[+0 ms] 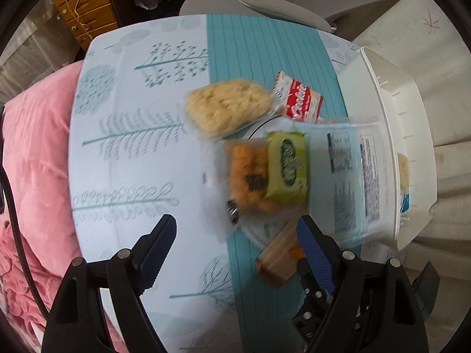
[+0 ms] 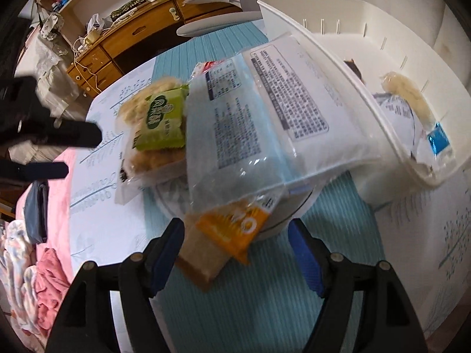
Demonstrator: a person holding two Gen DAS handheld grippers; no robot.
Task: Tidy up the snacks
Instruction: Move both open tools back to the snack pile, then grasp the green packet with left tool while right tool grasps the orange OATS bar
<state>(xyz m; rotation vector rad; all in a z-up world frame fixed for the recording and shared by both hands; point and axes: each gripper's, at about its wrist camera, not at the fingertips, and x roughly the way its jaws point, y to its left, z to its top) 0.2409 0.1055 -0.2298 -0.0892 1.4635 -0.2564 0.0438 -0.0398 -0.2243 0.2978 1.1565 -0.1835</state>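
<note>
My left gripper (image 1: 235,247) hangs above the patterned tablecloth (image 1: 123,158) with its jaws spread and nothing between them. My right gripper (image 2: 235,253) is likewise spread wide; the orange-and-tan wrapped snack bar (image 2: 217,241) lies between its fingers, but I see no contact on either side.

The snacks are piled on a white plate (image 2: 282,220) on the teal striped runner (image 2: 265,294): a green wrapped bar (image 1: 287,169) on top of a clear pack of orange biscuits (image 1: 250,176), a clear pack of pale crackers (image 1: 226,106), a red-and-white packet (image 1: 303,100), and 1 large clear bag with printed labels (image 2: 265,123) leaning on the rim of the white plastic bin (image 2: 391,129). At least 2 packets already lie inside the bin.

Risk, in my judgement: the large bag overlaps the bar's far end, so pulling the bar could drag the bag and tip the stack.
</note>
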